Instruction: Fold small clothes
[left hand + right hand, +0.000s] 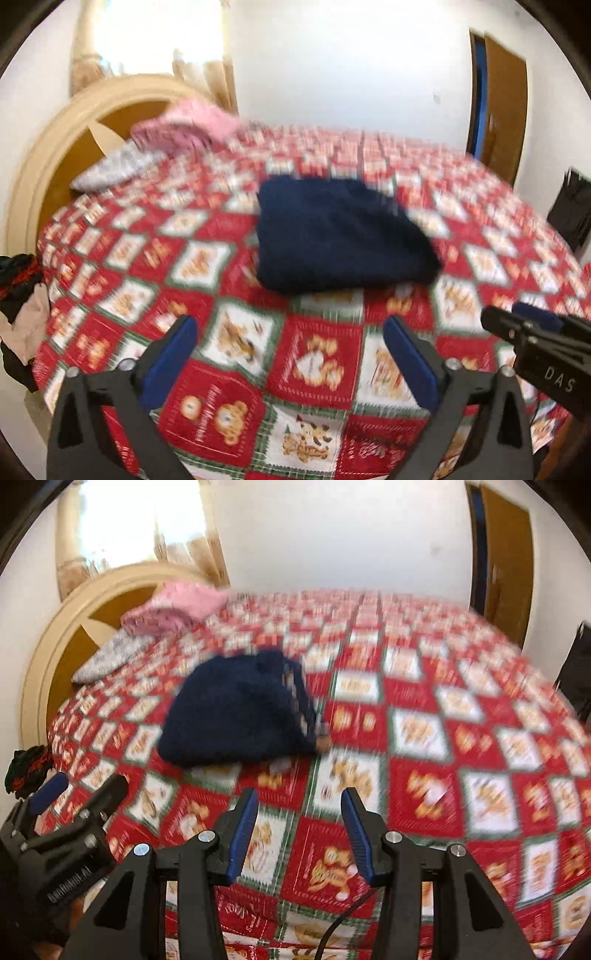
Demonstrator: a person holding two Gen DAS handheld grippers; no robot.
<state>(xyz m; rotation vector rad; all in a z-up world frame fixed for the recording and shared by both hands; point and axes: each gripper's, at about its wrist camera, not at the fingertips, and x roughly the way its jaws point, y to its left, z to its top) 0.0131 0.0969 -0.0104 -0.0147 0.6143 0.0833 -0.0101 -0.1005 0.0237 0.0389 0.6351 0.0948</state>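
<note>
Left gripper (290, 332) jaws spread wide, right gripper (299, 805) jaws moderately parted; both hold nothing, clear of the navy garment (332, 232) on the bedspread (480, 258).

A bed (303, 369) fills most of the room, covered by a red, white and green patchwork bedspread (424, 738) with teddy-bear squares. At its head stands a rounded cream and brown headboard (44, 155), with a pink pillow (184, 129) and a grey one (110, 170) against it. Bright daylight comes through a curtained window (122, 524). The walls (351, 66) are white. A brown wooden door (506, 561) stands at the right.
</note>
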